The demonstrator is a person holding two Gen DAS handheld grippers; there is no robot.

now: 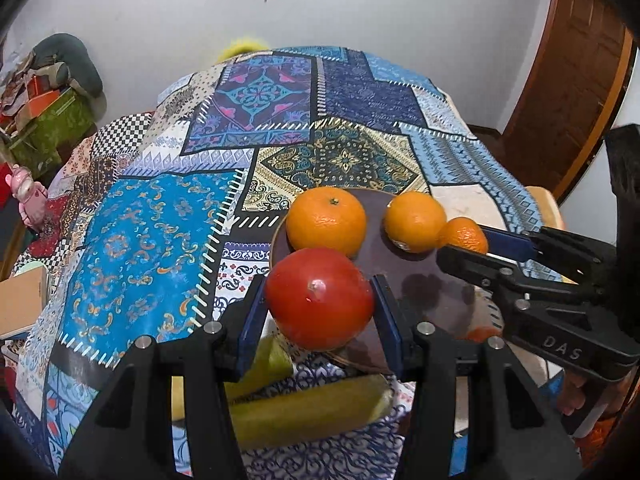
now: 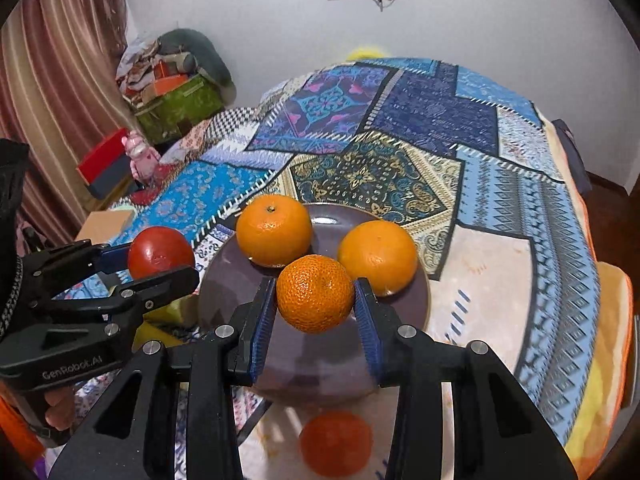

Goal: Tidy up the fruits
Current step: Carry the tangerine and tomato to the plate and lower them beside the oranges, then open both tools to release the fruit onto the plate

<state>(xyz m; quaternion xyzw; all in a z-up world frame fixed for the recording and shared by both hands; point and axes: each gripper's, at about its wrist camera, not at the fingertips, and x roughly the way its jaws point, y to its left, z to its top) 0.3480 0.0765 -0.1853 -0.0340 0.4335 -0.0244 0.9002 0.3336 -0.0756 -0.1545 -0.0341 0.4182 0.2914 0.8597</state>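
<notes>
A: How many pieces of fruit show, counted one by one?

B: On the dark plate (image 2: 224, 276) lie two large oranges; the far orange (image 2: 274, 229) sits toward the back rim, stem dimple up, and the second orange (image 2: 378, 256) lies to its right, the two apart; a third, smaller and rougher one, the mandarin (image 2: 315, 293), is pinched between the blue pads of the right gripper (image 2: 315, 304) above the plate's middle; a fourth orange-red fruit (image 2: 335, 442) lies blurred on the cloth just in front of the plate

A: And the red one?

B: One tomato (image 1: 319, 298); the left gripper (image 1: 319, 312) pinches it, a blue pad pressed on each side, over the plate's left edge; so five round fruits in all, two of them held off the plate

A: Anything yellow?

B: In the left wrist view yellow-green fruit (image 1: 308, 408) lies under the gripper, likely bananas; how many cannot be told, since the fingers cover part of them

A: What do they rest on?

B: One table under a patchwork cloth (image 1: 160, 240) of blue, navy and gold panels; the plate stands near its front right corner; a fingertip (image 2: 56, 408) of the person shows under the left gripper's handle; two grippers, one plate, one cloth
</notes>
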